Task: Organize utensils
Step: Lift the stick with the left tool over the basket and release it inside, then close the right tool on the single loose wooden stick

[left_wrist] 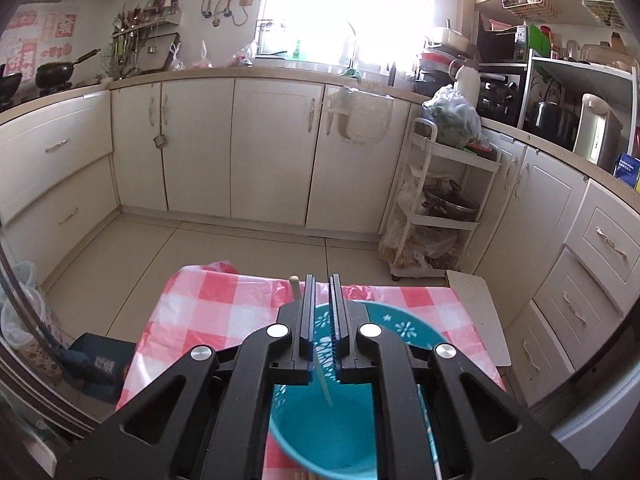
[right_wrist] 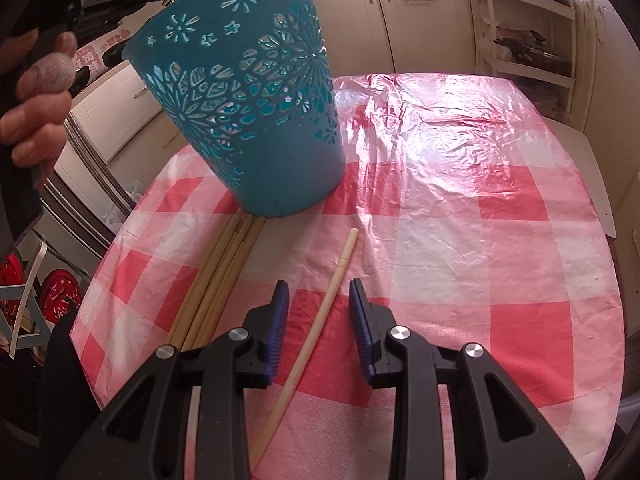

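Note:
A teal cut-out plastic holder (right_wrist: 256,104) stands on the red-checked tablecloth (right_wrist: 460,208). In the left wrist view my left gripper (left_wrist: 321,284) hovers over the holder's mouth (left_wrist: 320,432), its jaws nearly shut with a thin gap. One pale chopstick (left_wrist: 325,384) leans inside the holder below the jaws; whether they pinch it I cannot tell. My right gripper (right_wrist: 318,286) is open, low over the table, straddling a single chopstick (right_wrist: 320,320). A bundle of several chopsticks (right_wrist: 216,280) lies to its left.
The small table stands in a kitchen with cream cabinets (left_wrist: 276,148) around it. A white trolley (left_wrist: 440,200) with a pot and bags stands at the far right of the table. A board (left_wrist: 480,316) juts from the table's right edge.

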